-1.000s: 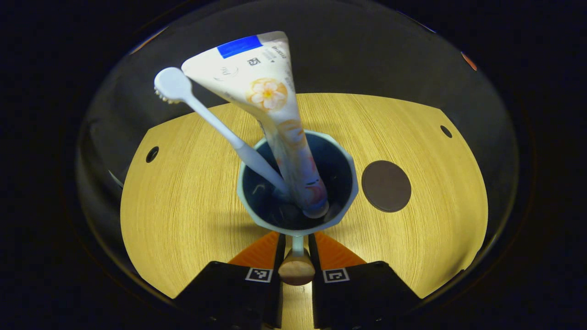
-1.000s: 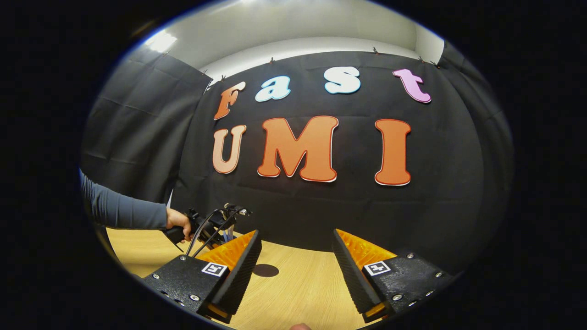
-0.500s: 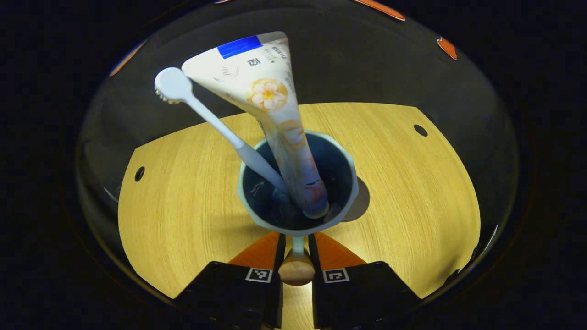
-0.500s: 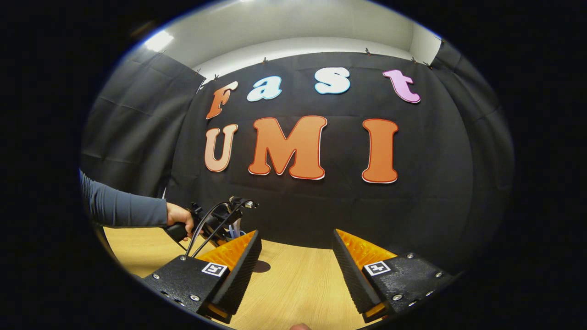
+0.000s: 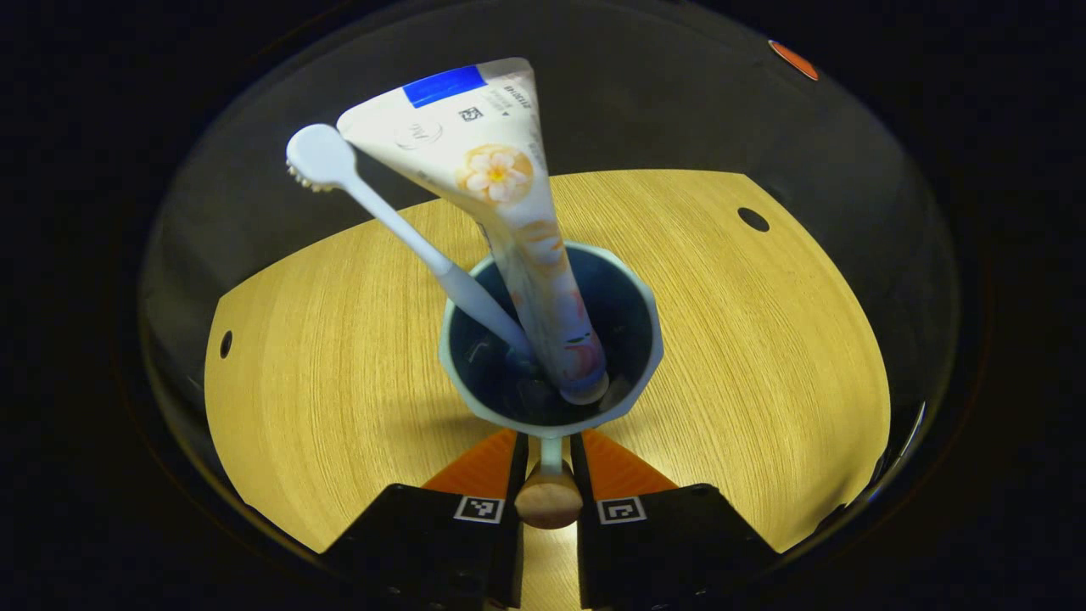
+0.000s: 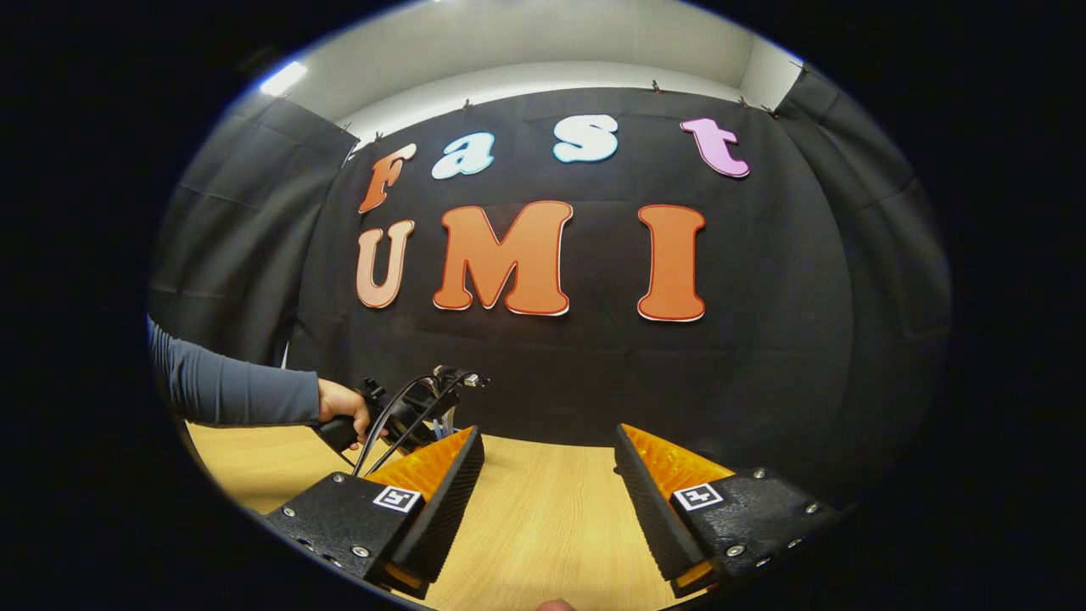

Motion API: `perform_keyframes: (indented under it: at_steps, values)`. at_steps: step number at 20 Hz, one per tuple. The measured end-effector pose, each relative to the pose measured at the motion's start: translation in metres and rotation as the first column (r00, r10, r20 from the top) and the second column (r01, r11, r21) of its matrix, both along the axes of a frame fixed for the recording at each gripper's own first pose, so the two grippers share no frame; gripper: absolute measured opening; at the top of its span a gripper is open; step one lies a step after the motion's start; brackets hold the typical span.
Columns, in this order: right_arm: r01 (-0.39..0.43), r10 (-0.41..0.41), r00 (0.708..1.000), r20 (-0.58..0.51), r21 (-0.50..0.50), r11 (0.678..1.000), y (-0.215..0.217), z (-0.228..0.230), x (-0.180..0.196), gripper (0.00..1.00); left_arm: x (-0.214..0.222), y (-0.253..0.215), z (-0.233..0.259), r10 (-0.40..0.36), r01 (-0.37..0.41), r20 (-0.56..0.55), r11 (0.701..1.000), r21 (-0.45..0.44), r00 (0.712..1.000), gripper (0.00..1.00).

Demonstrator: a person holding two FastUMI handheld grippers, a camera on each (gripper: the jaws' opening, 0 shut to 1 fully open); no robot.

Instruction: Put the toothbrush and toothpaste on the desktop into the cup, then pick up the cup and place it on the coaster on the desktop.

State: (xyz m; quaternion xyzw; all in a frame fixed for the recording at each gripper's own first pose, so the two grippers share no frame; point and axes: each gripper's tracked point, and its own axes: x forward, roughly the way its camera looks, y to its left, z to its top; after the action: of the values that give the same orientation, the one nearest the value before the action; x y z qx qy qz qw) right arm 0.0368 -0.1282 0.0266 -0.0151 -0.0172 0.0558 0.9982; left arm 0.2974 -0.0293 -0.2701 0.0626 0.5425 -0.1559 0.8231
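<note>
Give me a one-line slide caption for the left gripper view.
Left gripper shut on the handle of the cup, toothbrush and toothpaste inside, above the wooden desktop.

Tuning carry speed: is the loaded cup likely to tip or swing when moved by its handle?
Probably top-heavy: the toothpaste and toothbrush lean well above the cup rim. The left gripper pinches only the thin handle, so the cup may swing. The contents look loose and could shift.

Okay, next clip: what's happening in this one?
A person is working with two handheld grippers over a wooden desktop. The left gripper is shut on the handle of a cup, which already holds the toothbrush and the toothpaste. The right gripper hangs open, holding nothing, above the desktop. In the right gripper view, a hand grips the left gripper's handle.
</note>
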Motion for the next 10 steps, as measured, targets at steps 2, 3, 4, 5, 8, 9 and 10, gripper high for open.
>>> perform_keyframes:
  at_steps: [2,3,4,5,8,9,10]
  values:
    - [0.004,-0.004,1.000,-0.010,0.001,1.000,-0.004,-0.004,-0.001,0.93,-0.003,0.003,0.007,0.003,-0.003,-0.013,1.000,0.023,1.000,0.25]
    - [0.003,-0.003,1.000,-0.012,0.001,1.000,-0.005,-0.005,0.000,0.93,0.000,0.001,0.009,-0.002,0.002,-0.009,1.000,0.022,1.000,0.26]
    - [0.005,-0.005,1.000,-0.017,0.003,1.000,-0.006,-0.006,0.000,0.93,-0.002,0.002,0.009,-0.002,0.002,-0.008,0.999,0.032,1.000,0.25]
    - [0.006,-0.006,1.000,-0.021,0.007,1.000,-0.005,-0.007,0.001,0.93,0.000,0.002,0.017,-0.002,0.001,0.013,0.999,0.032,1.000,0.28]
    - [0.004,-0.003,0.999,-0.032,0.017,1.000,0.000,-0.006,0.001,0.93,0.003,-0.003,0.043,-0.016,0.016,0.066,1.000,0.011,0.998,0.72]
    - [0.004,-0.004,0.999,-0.033,0.015,1.000,0.002,-0.006,0.002,0.93,0.002,-0.003,0.050,-0.021,0.021,0.093,1.000,-0.002,0.995,1.00]
    - [0.008,-0.008,0.999,-0.034,0.012,1.000,0.004,-0.005,0.002,0.93,-0.005,0.001,0.063,-0.024,0.027,0.120,0.999,-0.020,0.992,1.00]
